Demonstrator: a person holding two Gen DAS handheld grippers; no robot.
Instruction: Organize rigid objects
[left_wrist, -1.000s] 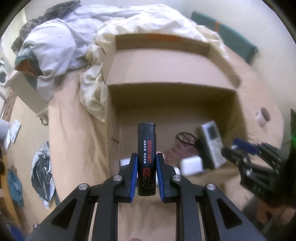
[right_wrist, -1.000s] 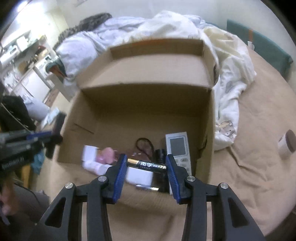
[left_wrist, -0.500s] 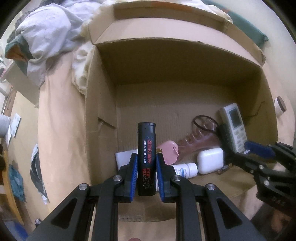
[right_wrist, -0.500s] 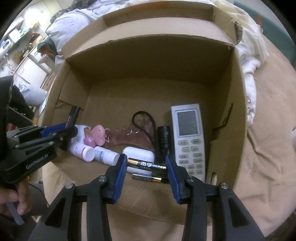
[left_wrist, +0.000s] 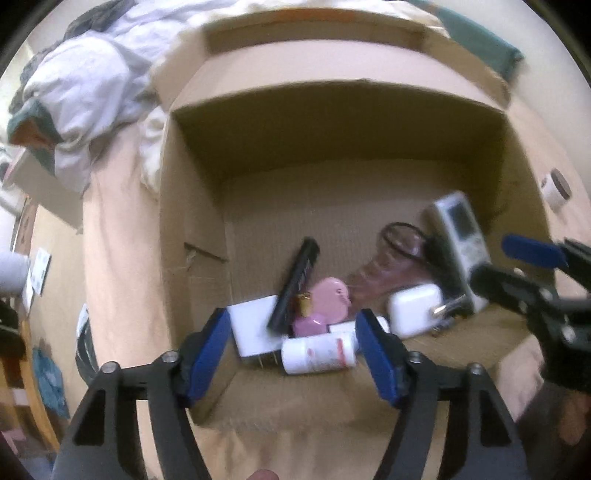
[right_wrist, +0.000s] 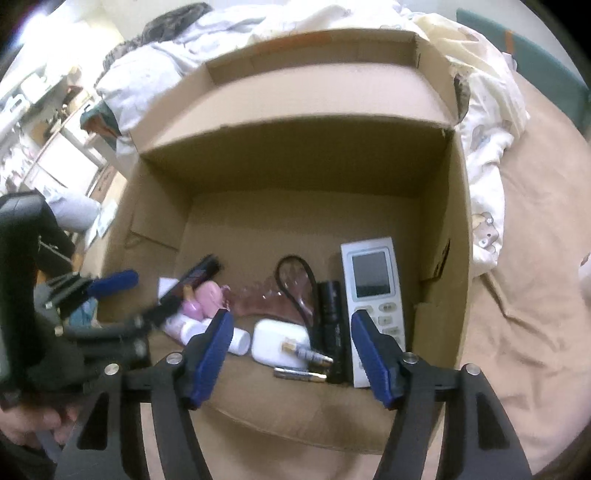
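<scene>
An open cardboard box (left_wrist: 192, 236) (right_wrist: 443, 229) stands on the bed. My left gripper (left_wrist: 293, 350) is open and empty over its near left corner. The black lighter (left_wrist: 295, 284) (right_wrist: 192, 280) lies tilted on a white adapter (left_wrist: 251, 328) and a pink case (left_wrist: 328, 299). My right gripper (right_wrist: 291, 347) is open and empty over the near edge. The battery (right_wrist: 306, 352) lies on a white charger case (right_wrist: 280, 341), beside another battery (right_wrist: 299, 374), a black flashlight (right_wrist: 332, 321) and a white remote (right_wrist: 373, 288). White pill bottles (left_wrist: 317, 350) lie at the front.
A tan bedsheet (right_wrist: 528, 295) surrounds the box, with crumpled white bedding (left_wrist: 92, 92) (right_wrist: 487, 103) behind it. A small white jar (left_wrist: 556, 184) sits on the bed right of the box. The box's far flap (right_wrist: 314, 70) stands up. A pink pouch with a black loop (right_wrist: 288, 291) lies in the box.
Both grippers opened. The left let go of the black lighter and the right let go of the battery; both items now lie in the box.
</scene>
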